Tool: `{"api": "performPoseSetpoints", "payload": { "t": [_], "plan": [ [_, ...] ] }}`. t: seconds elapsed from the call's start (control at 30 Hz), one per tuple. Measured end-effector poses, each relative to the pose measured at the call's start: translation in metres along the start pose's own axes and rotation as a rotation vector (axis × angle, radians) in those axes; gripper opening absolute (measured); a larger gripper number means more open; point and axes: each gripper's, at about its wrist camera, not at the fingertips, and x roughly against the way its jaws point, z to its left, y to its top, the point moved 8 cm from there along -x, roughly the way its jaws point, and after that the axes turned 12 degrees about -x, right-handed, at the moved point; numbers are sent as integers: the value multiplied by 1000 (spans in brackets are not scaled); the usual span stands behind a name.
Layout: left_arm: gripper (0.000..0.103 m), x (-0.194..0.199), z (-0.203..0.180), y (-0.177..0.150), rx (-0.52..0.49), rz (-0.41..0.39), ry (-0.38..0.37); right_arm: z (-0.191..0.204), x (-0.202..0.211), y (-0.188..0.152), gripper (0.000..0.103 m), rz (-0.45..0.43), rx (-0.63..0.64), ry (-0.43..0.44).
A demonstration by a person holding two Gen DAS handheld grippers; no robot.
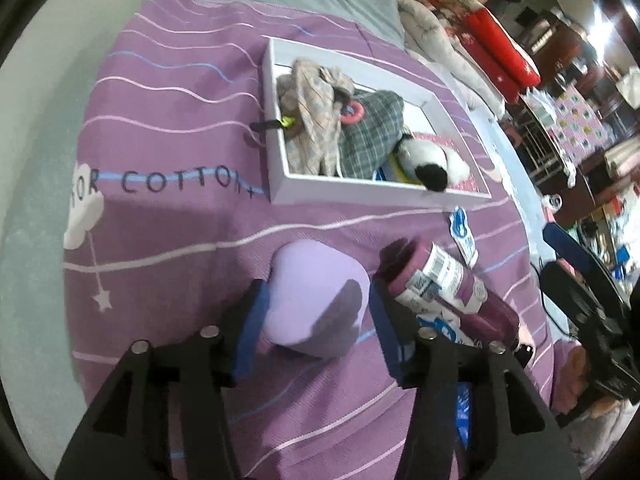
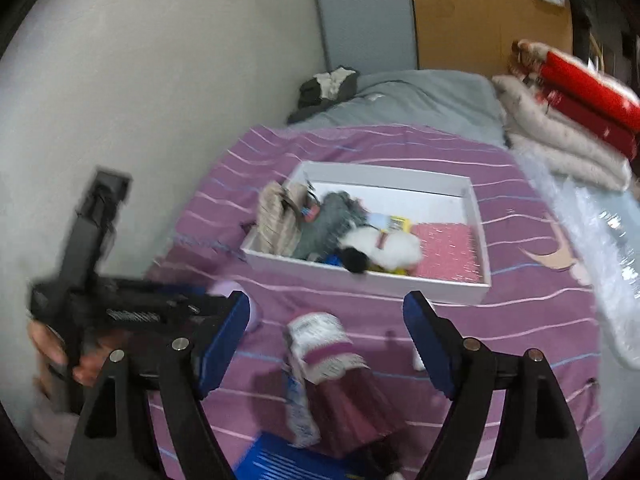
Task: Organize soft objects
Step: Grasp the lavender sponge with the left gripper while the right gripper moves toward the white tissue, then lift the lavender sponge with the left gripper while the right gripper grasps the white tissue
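My left gripper [image 1: 316, 316] is spread, its 2 blue pads on either side of the lilac cushion [image 1: 316, 300], which lies on the purple sheet [image 1: 168, 128]; I cannot tell whether either pad touches it. Just to the right of the cushion lies the maroon roll [image 1: 448, 288] with its paper label. My right gripper [image 2: 326, 344] is spread too, holding nothing, with that roll [image 2: 332, 364] on the sheet between its fingers. Further up the bed sits the white tray [image 1: 340, 194], holding a beige checked cloth [image 1: 312, 120], a grey plaid cloth [image 1: 368, 132], a pink ring [image 1: 354, 111] and a black-and-white plush [image 1: 430, 160]. The right view is blurred.
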Motion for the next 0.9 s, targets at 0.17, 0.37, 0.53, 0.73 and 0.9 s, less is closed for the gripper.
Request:
{"api": "performPoseSetpoints", "payload": {
  "t": [0.17, 0.37, 0.53, 0.73, 0.9],
  "plan": [
    [57, -8, -6, -9, -52, 50, 5, -19, -16, -13, 78, 75, -54, -26],
    [27, -6, 8, -10, 4, 55, 10, -13, -14, -27, 71, 96, -42, 0],
    [11, 1, 10, -10, 18, 37, 14, 7, -15, -48, 49, 170, -9, 19],
    [7, 11, 11, -3, 31, -5, -2, 17, -16, -83, 42, 325, -7, 35],
    [6, 19, 8, 1, 31, -38, -11, 4, -19, -97, 41, 387, -49, -5]
  ]
}}
